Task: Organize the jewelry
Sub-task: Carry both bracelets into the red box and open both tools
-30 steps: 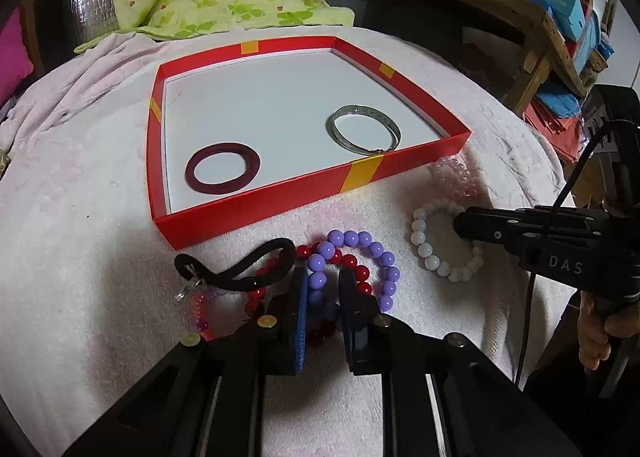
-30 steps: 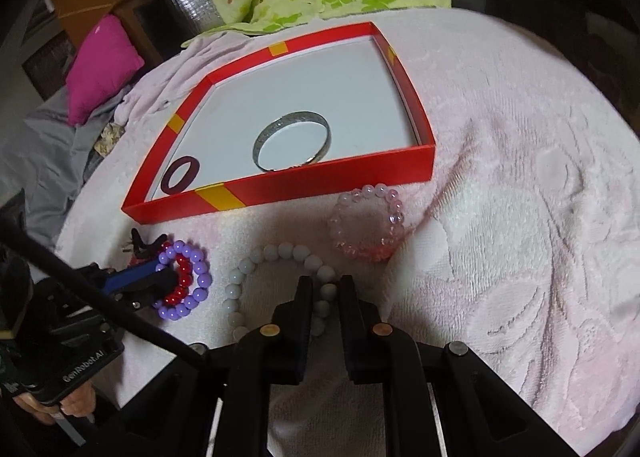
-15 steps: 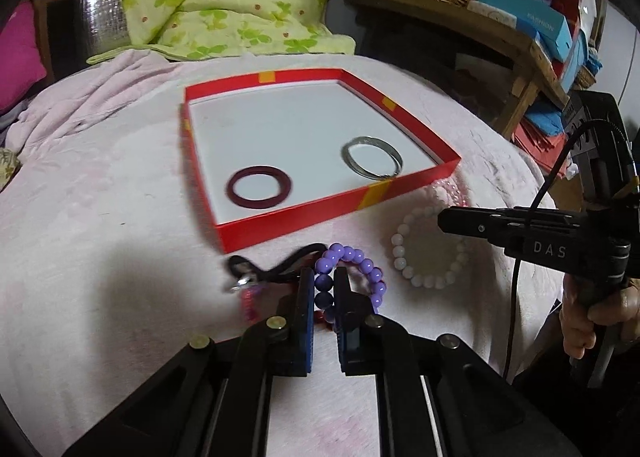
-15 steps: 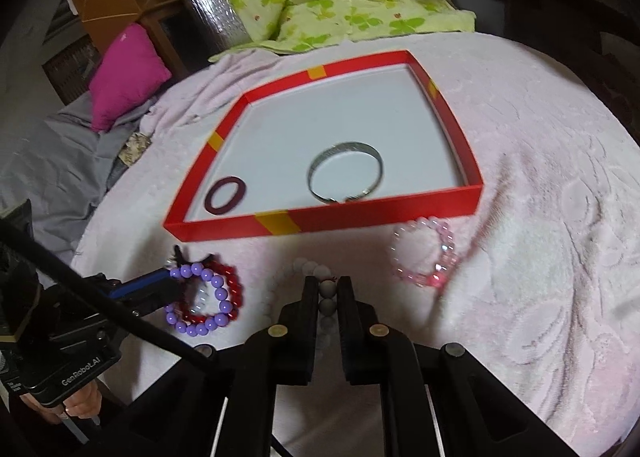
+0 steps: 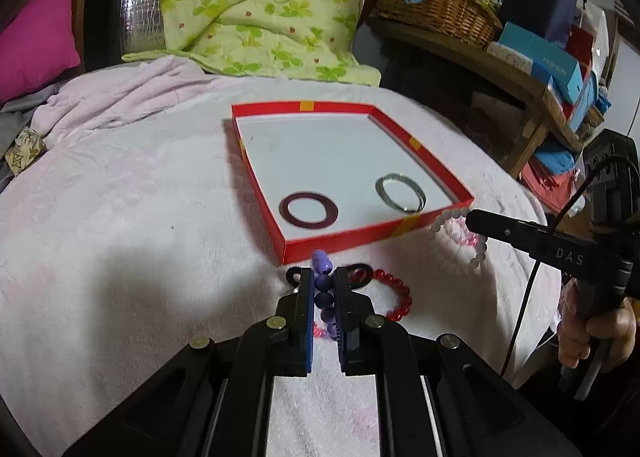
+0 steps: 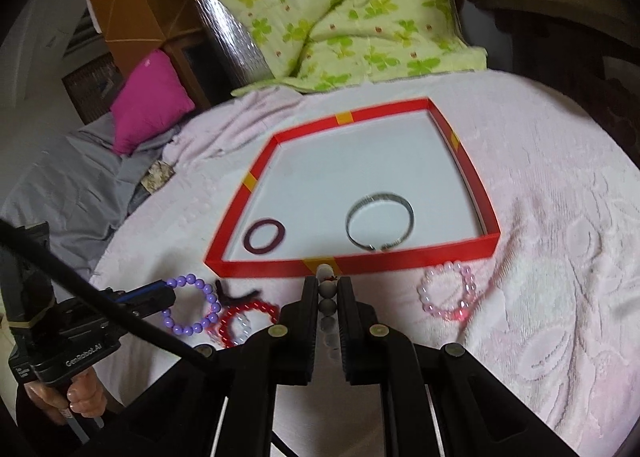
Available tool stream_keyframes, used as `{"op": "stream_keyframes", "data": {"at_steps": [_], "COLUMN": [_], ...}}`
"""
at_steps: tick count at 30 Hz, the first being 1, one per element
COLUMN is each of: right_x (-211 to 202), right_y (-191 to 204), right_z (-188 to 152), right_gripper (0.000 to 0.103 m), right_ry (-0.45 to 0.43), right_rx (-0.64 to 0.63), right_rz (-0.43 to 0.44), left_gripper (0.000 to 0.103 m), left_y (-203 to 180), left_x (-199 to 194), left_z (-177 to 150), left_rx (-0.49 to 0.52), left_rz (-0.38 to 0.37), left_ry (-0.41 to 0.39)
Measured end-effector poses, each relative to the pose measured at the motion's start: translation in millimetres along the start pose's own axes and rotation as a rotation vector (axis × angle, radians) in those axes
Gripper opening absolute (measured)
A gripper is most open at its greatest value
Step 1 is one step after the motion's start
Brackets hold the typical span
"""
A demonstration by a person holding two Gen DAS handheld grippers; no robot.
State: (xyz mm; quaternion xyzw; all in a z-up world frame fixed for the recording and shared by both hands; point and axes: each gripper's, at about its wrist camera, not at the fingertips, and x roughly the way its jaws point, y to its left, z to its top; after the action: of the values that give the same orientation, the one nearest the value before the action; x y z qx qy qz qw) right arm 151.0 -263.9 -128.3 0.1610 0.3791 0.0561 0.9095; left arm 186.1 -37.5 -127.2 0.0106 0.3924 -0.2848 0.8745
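Left tool: your left tool (image 5: 323,289) is squeezed tight on the purple bead bracelet (image 5: 322,285). The beads sit between the two fingers, and the rest of the ring hangs off them.
Right tool: your right tool (image 6: 327,291) is squeezed tight on the white bead bracelet (image 6: 327,289). In the left view its loop (image 5: 456,235) dangles from the tip.
Where they go: the red box (image 5: 360,235) is just in front of both tools. A dark red ring (image 5: 309,212) and a silver bangle (image 5: 401,197) already lie inside it.
How to do it well: carry each bracelet over the near wall of the box. Keep the squeeze until the beads hang over the white floor. Aim for a bare spot, not on top of the ring or bangle. Keep your two tools apart so the loops do not tangle.
Left on the bed: the red bead bracelet (image 5: 394,291), a black hair tie (image 5: 358,271) and the pink bracelet (image 6: 448,291) lie on the pink blanket (image 5: 120,237).
What changed: a second ago both tools were low, closing on bracelets that lay flat. Now both bracelets are lifted off the blanket, and the box looks farther away.
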Motion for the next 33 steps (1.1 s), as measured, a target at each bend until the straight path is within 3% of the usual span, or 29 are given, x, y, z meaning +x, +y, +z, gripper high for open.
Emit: {"op": "stream_keyframes", "data": {"at_steps": [6,20,25,33], "right_x": [-12.8,-6.1,22.2,83.3], "right_y": [2.7,-27.9,-33.6,-38.9], "right_z": [7.6,49.9,77.5,107.3], "right_gripper": [0.010,0.010,0.011,0.011], "right_ry": [-0.069,-0.138,-0.119,-0.064], "right_rx": [-0.005,0.138,0.195,0.266], "right_rz": [0.030,0.054,0.087,0.115], "left_gripper": [0.010,0.010,0.010,0.010], "left_y": [-4.5,-28.8,-31.6,-11.2], "left_x": [-1.1,26.0,53.7,94.1], "left_z": [9.3,47.6,78.3,105.0], "left_rx": [-0.006,0.033,0.060,0.004], "left_rz": [-0.022,-0.044,-0.030,-0.025], "left_ry": [-0.040,-0.078,-0.054,-0.028]}}
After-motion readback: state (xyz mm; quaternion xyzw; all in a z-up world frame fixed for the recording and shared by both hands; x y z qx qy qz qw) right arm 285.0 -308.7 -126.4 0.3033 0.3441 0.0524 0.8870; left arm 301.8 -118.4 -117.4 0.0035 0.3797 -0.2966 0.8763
